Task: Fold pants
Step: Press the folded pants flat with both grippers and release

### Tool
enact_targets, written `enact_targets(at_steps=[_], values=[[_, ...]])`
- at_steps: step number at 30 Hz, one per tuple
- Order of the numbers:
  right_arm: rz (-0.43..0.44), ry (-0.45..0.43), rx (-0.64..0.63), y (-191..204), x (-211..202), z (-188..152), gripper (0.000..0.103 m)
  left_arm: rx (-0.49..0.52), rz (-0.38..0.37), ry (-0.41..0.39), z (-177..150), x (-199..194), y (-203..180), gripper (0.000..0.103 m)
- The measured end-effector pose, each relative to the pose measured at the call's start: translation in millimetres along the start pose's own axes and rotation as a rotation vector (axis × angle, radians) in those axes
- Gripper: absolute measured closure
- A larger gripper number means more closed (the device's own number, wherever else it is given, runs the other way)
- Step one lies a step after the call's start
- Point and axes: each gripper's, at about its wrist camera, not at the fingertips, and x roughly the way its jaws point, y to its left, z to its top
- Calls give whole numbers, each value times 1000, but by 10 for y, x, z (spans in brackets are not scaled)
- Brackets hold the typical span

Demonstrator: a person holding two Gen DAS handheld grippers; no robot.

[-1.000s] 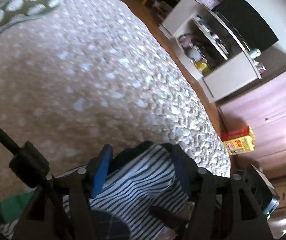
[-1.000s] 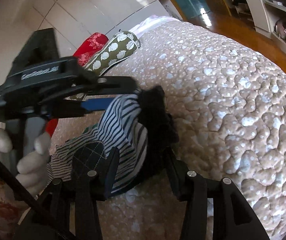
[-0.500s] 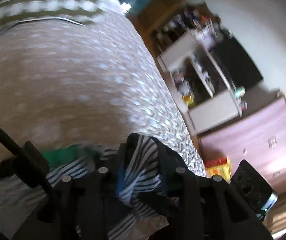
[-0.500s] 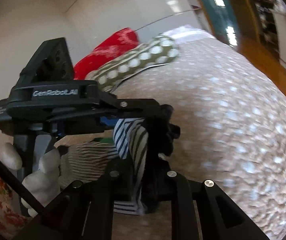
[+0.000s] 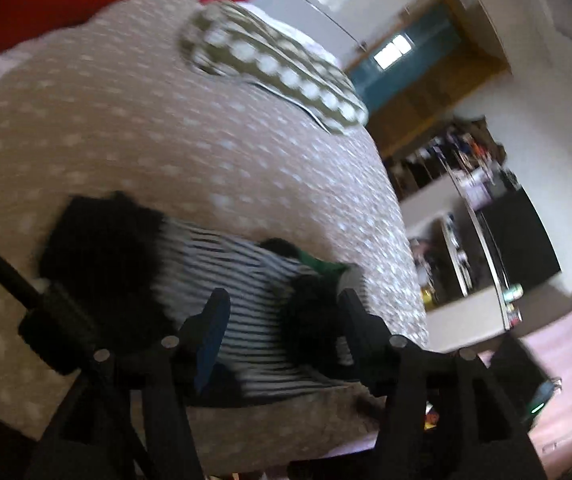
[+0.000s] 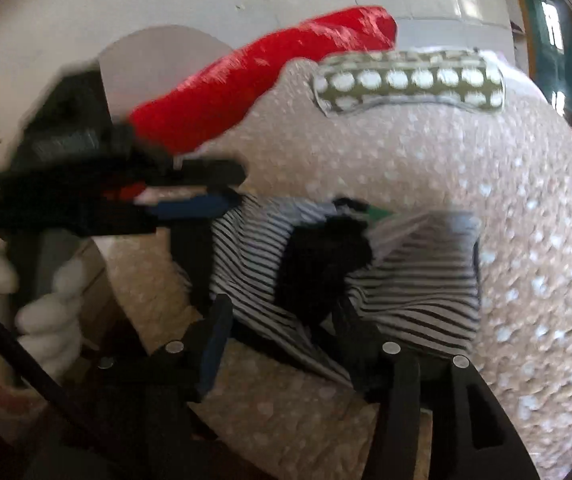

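We see striped pants lying bunched on dotted beige bedspread, near its front edge, black trim and green bit showing. Left gripper: jaws just been opening, now apart, cloth between them, pads not pressing. Right gripper: same, jaws just opening, spread over pants, no grip. White-gloved hand holds left gripper's handle. Spotted pillow, red pillow at far end.

Beige dotted bedspread w/ striped pants, green spotted pillow & red pillow on top
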Motion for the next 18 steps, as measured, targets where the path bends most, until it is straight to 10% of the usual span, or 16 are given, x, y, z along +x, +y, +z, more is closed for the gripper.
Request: enact_targets(at_steps=[4,7,18], values=[[-55,-90,68,-183,-348,198,51,-27,57,-47,-58,-126,160,48],[-169,-45,94,-251,-278,309,84,-26,96,-56,-144,-185,242,48],[-268,114,54,-229,799,462,87,-29,196,-116,-257,-469,474,45]])
